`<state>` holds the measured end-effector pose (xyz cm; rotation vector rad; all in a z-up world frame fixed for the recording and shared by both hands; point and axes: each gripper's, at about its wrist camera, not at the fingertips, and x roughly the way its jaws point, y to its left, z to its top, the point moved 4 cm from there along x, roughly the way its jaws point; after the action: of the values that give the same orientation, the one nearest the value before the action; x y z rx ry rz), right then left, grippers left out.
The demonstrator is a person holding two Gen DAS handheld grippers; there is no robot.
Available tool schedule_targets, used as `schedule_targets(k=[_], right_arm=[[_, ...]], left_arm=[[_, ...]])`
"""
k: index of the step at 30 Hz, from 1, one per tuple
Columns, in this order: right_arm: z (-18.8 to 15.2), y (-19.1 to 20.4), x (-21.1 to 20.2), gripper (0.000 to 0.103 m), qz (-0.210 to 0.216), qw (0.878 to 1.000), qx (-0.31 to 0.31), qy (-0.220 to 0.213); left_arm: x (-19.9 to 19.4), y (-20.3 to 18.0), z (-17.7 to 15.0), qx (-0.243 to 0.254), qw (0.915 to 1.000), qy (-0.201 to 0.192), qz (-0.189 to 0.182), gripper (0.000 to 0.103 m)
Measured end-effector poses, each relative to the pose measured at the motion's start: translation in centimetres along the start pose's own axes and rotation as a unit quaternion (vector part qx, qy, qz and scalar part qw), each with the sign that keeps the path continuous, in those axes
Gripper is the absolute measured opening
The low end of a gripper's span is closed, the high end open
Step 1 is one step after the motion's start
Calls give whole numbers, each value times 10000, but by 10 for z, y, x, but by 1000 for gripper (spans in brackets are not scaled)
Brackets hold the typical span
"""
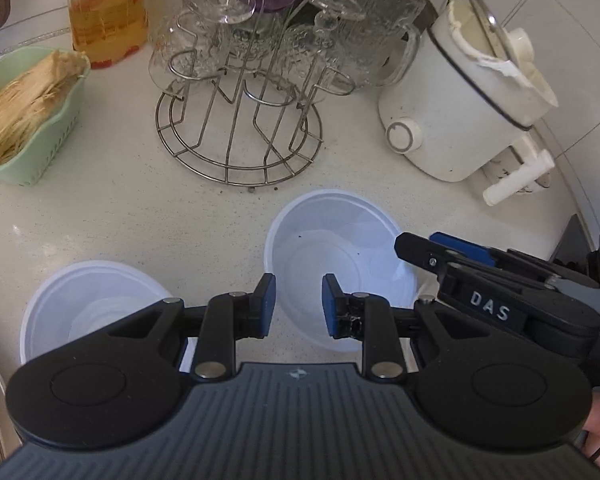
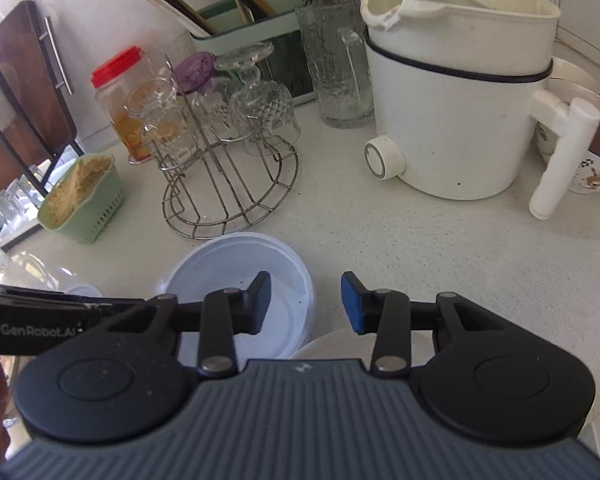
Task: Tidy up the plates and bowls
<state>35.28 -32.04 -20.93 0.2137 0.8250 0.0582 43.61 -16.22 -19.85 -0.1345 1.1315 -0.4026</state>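
A white speckled bench (image 1: 120, 208) runs to a tiled wall, crowded along its back edge. A wire glass rack (image 1: 240, 136) stands mid-bench holding upturned cut glasses, with a red-lidded jar (image 2: 120, 96) of amber liquid behind it and a green basket (image 1: 32, 120) of toothpicks toward the left edge. A white electric pot (image 1: 460, 108) with a chipped rim sits toward the right, a tall textured glass (image 2: 340, 64) just beside it.

Two white plastic bowls rest upright near the front edge. The larger bowl (image 1: 340, 256) lies in front of the rack; the second bowl (image 1: 88, 304) sits well to its left, apart from it.

The left gripper (image 1: 299, 306) hovers over the larger bowl's near rim, its blue-padded fingers spread with nothing between them. The right gripper (image 2: 305, 304) straddles that bowl's right rim, fingers also spread and empty; whether either finger touches the rim cannot be told. A pale plate edge (image 2: 332, 344) shows just beneath it.
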Motion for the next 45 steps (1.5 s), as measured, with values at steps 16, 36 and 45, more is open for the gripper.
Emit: schedule_targets(k=[16, 36, 45], right_arm=[[1, 2, 26, 14, 94, 9990, -99, 433], [25, 14, -10, 12, 221, 9994, 139, 236], [33, 35, -31, 12, 356, 9993, 92, 119]], left_arm=[[15, 9, 3, -242, 9993, 175, 242, 27], [-27, 0, 26, -359, 9991, -218, 31, 27], [-66, 1, 30, -359, 9985, -397, 101, 27]])
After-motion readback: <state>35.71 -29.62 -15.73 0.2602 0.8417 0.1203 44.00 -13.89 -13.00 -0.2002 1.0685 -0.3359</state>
